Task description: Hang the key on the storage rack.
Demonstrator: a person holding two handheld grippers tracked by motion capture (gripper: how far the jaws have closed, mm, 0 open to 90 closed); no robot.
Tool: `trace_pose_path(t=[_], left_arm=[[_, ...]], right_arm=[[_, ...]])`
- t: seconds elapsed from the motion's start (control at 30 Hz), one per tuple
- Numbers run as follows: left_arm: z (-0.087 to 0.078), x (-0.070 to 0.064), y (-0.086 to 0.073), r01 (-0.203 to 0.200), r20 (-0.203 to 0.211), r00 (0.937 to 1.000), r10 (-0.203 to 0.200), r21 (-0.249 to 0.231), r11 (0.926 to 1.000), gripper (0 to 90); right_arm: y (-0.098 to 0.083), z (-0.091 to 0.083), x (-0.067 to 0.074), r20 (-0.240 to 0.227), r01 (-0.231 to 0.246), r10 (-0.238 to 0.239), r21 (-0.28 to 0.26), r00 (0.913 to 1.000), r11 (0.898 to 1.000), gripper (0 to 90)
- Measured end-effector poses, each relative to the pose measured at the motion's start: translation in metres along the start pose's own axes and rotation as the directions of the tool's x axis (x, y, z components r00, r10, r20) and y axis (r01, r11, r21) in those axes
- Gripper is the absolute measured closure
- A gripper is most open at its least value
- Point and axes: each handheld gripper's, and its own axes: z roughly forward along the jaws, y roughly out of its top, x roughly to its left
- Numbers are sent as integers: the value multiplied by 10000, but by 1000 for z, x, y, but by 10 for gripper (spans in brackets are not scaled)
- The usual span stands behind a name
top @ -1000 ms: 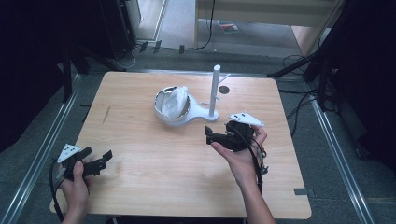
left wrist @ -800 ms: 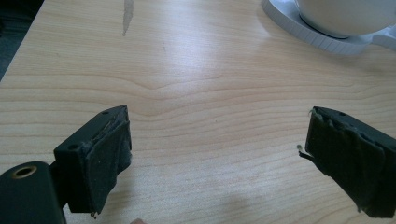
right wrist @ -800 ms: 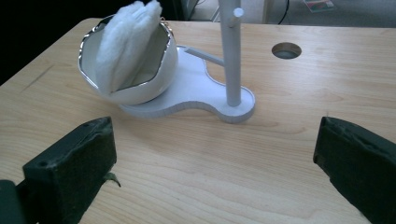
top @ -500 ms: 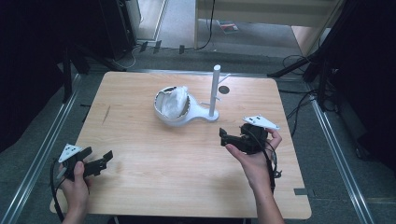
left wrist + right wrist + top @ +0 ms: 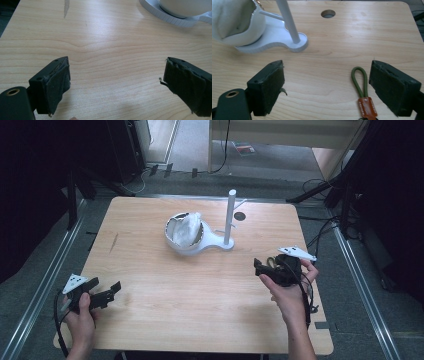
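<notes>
Keyring strap (image 5: 361,93): a green cord loop with an orange leather tab lies flat on the table (image 5: 150,230), between the jaws of the right claw (image 5: 342,87), close to the right-hand jaw. The jaws stand apart and have just been closing a little, with the strap between them but not yet pinched; a grab looks to be the step in hand. In the high view the right claw (image 5: 270,267) sits low near the table's right edge, held level in the person's right hand (image 5: 290,292), likely so the jaws can slide around the flat cord.

Near the table's middle stands a white holder (image 5: 197,240): a bowl (image 5: 184,231) joined to a flat base with an upright post (image 5: 231,217), probably meant for hanging looped things. The bowl holds something pale and crumpled, perhaps cloth (image 5: 187,227); I cannot tell more.

The left claw (image 5: 107,292) rests well apart at the table's left front corner, jaws spread and empty over bare wood, seemingly waiting.
</notes>
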Motion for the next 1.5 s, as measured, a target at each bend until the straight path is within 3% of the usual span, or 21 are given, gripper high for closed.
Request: trace_pose_path(t=[0.23, 0.53, 0.73, 0.97, 1.07, 1.23, 1.5], left_arm=[[0, 0, 0, -33, 9, 10000, 33, 44, 10000, 77], [0, 0, 0, -72, 37, 10000, 72, 100, 9999, 77], [1, -2, 0, -169, -24, 9999, 170, 138, 9998, 77], [1, -3, 0, -234, -74, 9997, 235, 174, 9996, 77], [1, -3, 0, -229, -59, 9997, 230, 178, 9996, 77], [1, -3, 0, -260, -31, 9997, 260, 175, 9995, 77], [1, -3, 0, -293, -34, 9996, 294, 186, 9994, 77]], right_arm=[[-3, 5, -19, 90, -53, 50, 335, 9999, 9994, 213], [-10, 16, -35, 156, -103, 88, 1004, 9998, 9949, 245], [-17, 25, -46, 52, 184, -197, 1826, 9998, 9830, 279], [-21, 30, -53, 242, 176, -233, 2154, 9994, 9764, 324], [-23, 33, -57, 197, 107, -158, 2341, 9997, 9721, 386], [-25, 41, -63, -84, -161, 193, 2882, 9998, 9574, 412], [-29, 52, -73, 132, -450, 430, 3330, 9990, 9419, 455]])
